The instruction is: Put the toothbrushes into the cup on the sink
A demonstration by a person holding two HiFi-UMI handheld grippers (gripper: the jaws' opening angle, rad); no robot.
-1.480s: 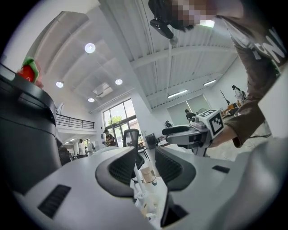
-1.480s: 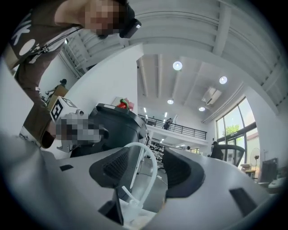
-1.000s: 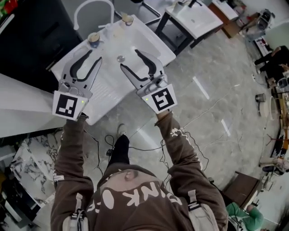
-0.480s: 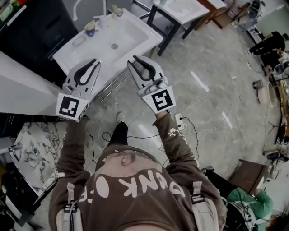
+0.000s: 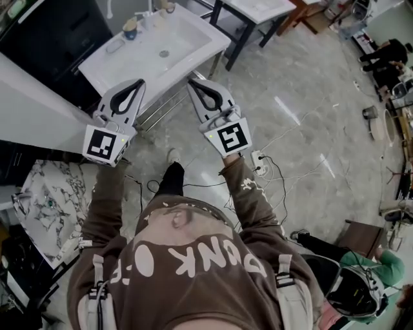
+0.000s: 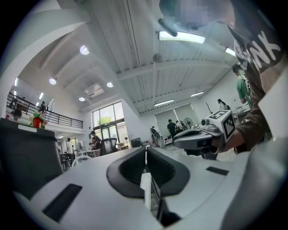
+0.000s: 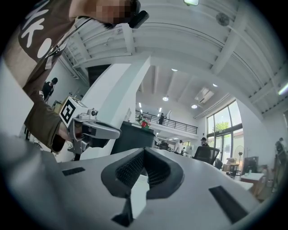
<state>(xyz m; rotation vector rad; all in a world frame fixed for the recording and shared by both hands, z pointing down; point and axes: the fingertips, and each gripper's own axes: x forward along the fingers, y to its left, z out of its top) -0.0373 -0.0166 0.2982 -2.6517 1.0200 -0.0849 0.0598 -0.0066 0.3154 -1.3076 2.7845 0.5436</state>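
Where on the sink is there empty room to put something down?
The basin is bare all around the drain, and the front rim is bare too. The back left corner is crowded: a cup and a small flat oval thing sit there, with another small thing further along the back edge.

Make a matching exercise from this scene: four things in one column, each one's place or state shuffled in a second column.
Things:
1. left gripper
2. sink
3. blue cup
4. power strip

Place or state:
A. lying on the floor
B. standing on the sink's far rim
C. shut, nothing between its jaws
D. white, with a drain in its basin

Pairs: 1-C, 2-D, 3-B, 4-A
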